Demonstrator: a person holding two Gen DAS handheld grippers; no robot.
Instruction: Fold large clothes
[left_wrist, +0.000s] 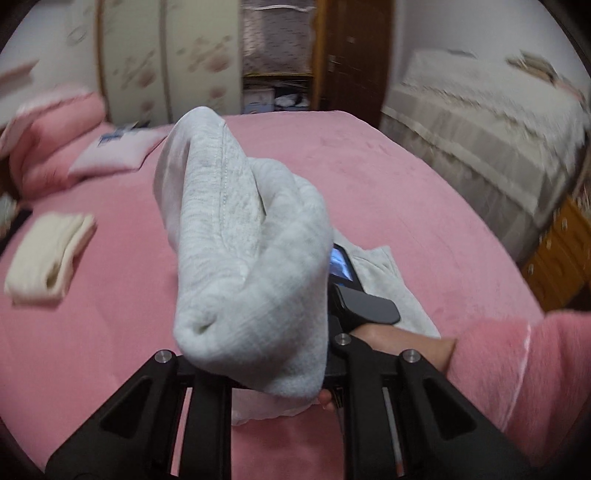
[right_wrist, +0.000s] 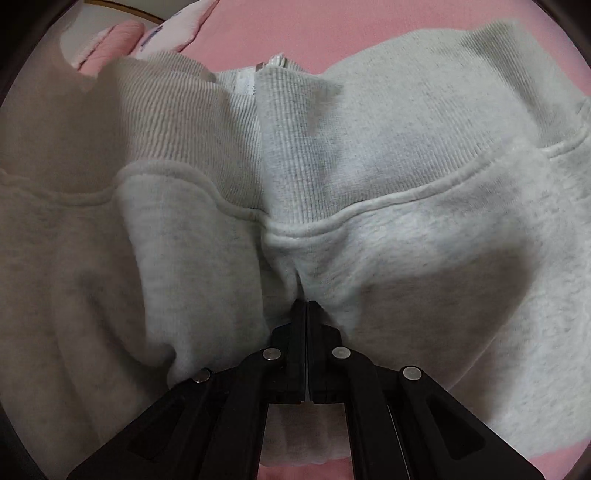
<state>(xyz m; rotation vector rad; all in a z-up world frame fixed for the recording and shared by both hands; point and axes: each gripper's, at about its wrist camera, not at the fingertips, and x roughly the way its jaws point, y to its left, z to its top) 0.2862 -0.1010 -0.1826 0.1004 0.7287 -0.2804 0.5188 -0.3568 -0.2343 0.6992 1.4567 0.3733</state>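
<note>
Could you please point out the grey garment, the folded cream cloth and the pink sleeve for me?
grey garment (left_wrist: 251, 280): left wrist view, on the lifted bundle's ribbed part.
cream cloth (left_wrist: 48, 254): left wrist view, on its top layer.
pink sleeve (left_wrist: 517, 369): left wrist view, on the fuzzy cuff.

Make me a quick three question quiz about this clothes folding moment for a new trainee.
1. True or false: the left gripper holds a bunched part of the grey sweatshirt up off the pink bed.
2. What lies on the bed to the left in the left wrist view?
A. a folded cream garment
B. a pair of shoes
C. a laundry basket
3. Fill in: the right gripper is pinched shut on the sweatshirt just below its ribbed ____.

Key: 1 true; 2 A; 3 band.
</note>
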